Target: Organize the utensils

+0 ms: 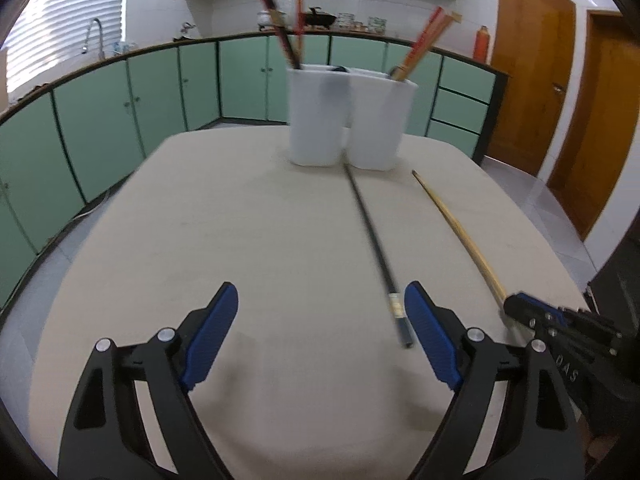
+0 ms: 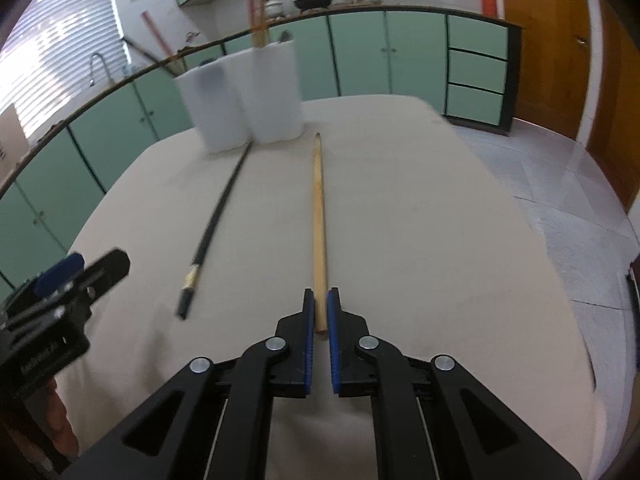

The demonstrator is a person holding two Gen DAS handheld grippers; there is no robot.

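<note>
A white multi-compartment utensil holder (image 1: 348, 120) stands at the table's far side and holds several red and wooden chopsticks (image 1: 420, 46); it also shows in the right wrist view (image 2: 244, 100). A black chopstick (image 1: 374, 248) lies on the table, its thick end just inside my open left gripper's (image 1: 320, 320) right finger. It appears in the right wrist view (image 2: 216, 220) too. A light wooden chopstick (image 2: 319, 220) lies to its right. My right gripper (image 2: 319, 308) is shut on its near end; it shows in the left wrist view (image 1: 516, 308).
The beige table (image 1: 240, 240) is surrounded by green kitchen cabinets (image 1: 100, 120) with a sink at the left. Wooden doors (image 1: 532, 80) and a tiled floor (image 2: 560, 200) lie to the right. My left gripper shows at the left of the right wrist view (image 2: 68, 276).
</note>
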